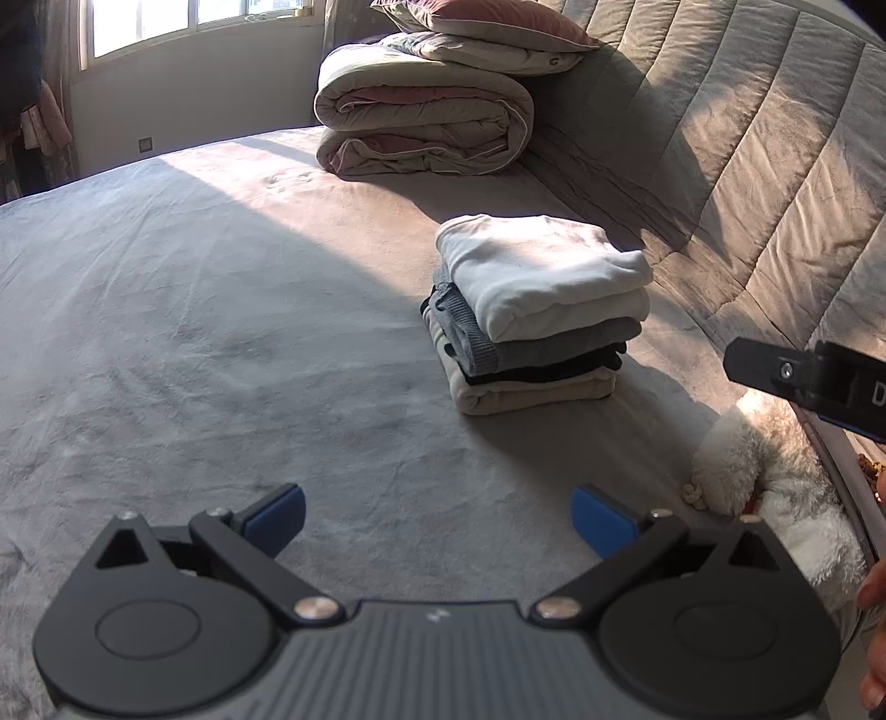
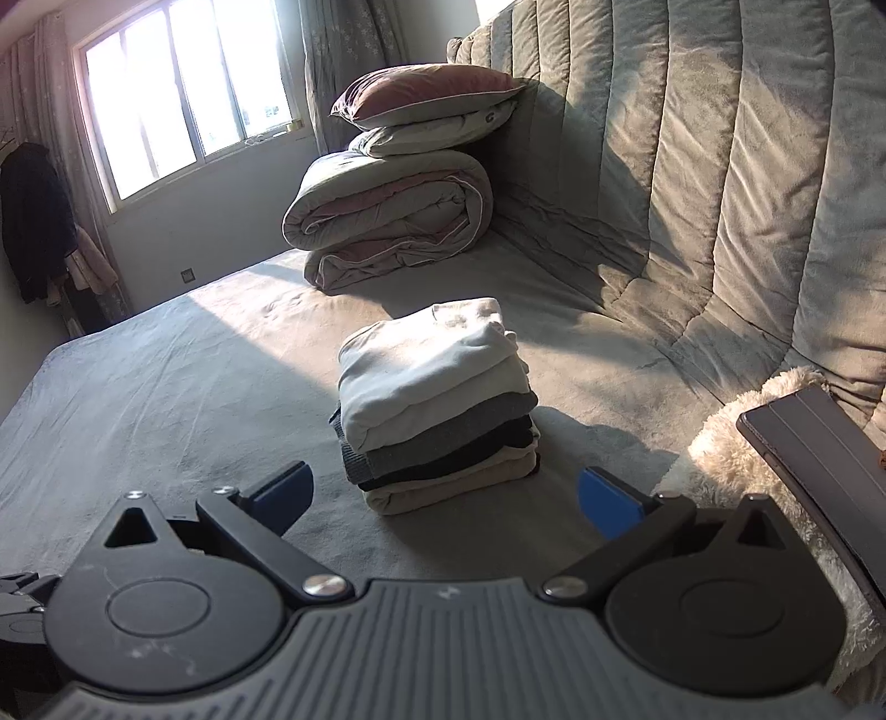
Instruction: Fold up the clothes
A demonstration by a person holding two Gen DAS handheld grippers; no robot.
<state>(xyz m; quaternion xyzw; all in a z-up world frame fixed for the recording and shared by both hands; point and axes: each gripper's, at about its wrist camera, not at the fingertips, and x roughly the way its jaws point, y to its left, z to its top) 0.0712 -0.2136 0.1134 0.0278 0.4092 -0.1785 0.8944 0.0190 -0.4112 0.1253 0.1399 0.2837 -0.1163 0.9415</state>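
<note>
A stack of folded clothes (image 1: 534,313) rests on the grey bed sheet (image 1: 221,332), white garment on top, then grey, black and beige ones. In the right wrist view the same stack (image 2: 437,404) lies just ahead of the fingers. My left gripper (image 1: 437,520) is open over bare sheet, with nothing between its blue pads, short of the stack and to its left. My right gripper (image 2: 446,495) is open too, empty, pointing at the stack from close by. Part of the right gripper's black body (image 1: 814,382) shows at the right edge of the left wrist view.
A rolled duvet (image 1: 423,119) with pillows (image 1: 498,33) on it sits at the far end against the padded headboard (image 1: 747,138). A fluffy white cushion (image 2: 736,454) and a dark tablet case (image 2: 819,443) lie at the right. A window (image 2: 183,94) lights the far wall.
</note>
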